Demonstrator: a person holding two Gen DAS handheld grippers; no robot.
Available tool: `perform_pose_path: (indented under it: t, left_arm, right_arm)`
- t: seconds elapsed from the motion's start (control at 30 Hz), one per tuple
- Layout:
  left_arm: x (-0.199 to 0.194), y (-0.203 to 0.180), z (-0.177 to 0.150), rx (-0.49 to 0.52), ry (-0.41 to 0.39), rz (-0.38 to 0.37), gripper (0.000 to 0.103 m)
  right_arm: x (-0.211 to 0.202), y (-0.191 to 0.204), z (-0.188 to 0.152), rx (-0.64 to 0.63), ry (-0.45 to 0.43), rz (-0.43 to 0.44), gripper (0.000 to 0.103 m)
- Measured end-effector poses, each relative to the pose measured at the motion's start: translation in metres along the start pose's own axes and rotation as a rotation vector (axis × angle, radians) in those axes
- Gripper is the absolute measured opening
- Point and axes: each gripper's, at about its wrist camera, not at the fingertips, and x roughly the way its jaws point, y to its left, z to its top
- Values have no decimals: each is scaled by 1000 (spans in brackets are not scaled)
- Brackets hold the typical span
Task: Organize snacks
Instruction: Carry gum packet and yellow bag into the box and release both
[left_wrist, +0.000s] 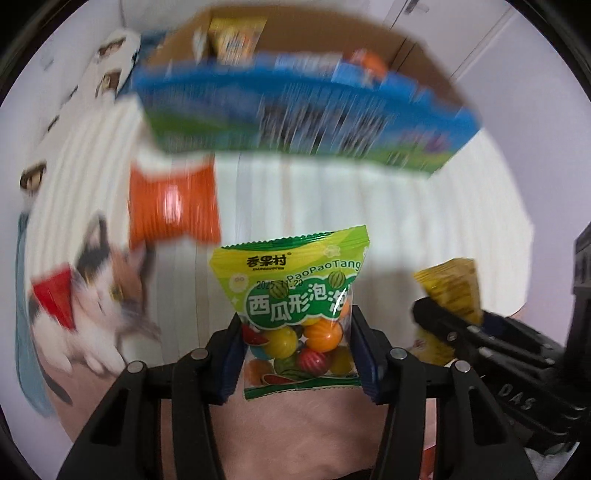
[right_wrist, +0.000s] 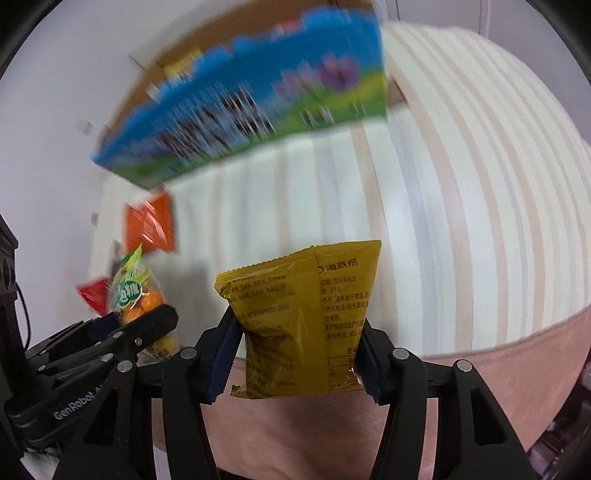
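Already we have both packets pinched: our left gripper (left_wrist: 295, 343) clamps the gumball bag (left_wrist: 295, 306), our right gripper (right_wrist: 299, 354) the yellow snack pouch (right_wrist: 303, 321), above the striped bed (right_wrist: 443, 221). Light, crinkly, slippery film; mid-body holds seem safest.

Glossy plastic gum packet (left_wrist: 295, 295); crinkled yellow pouch (right_wrist: 306, 317) (foil-like); brown cardboard box (left_wrist: 332, 40).
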Motion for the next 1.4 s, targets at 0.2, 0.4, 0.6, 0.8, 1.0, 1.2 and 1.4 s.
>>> perform_pose_path:
  t: [0.2,0.4,0.6,0.8,1.0,1.2,1.4]
  left_arm:
    - [-60,-10,66,49,-113,-43,49]
    - [-75,-5,144,91,-125,1,49]
    - [-22,27,205,74,7,134,49]
    - [42,59,223,29,137,195,49]
    - [78,73,229,-8,198,231,50]
    - [91,77,234,-21,217,249,75]
    - [78,67,236,-6,179,261,77]
  right_arm:
    - [-66,11,69,-36,-107,92,59]
    - [-97,33,155,-78,-165,128,59]
    - [-76,46,243,-103,-140,83,59]
    - [-24,50,323,-95,-51,42,59]
    - [25,47,370,-88,25,6,60]
    - [53,44,387,-106,92,-23,91]
    - [44,51,385,-156,70,-68,91]
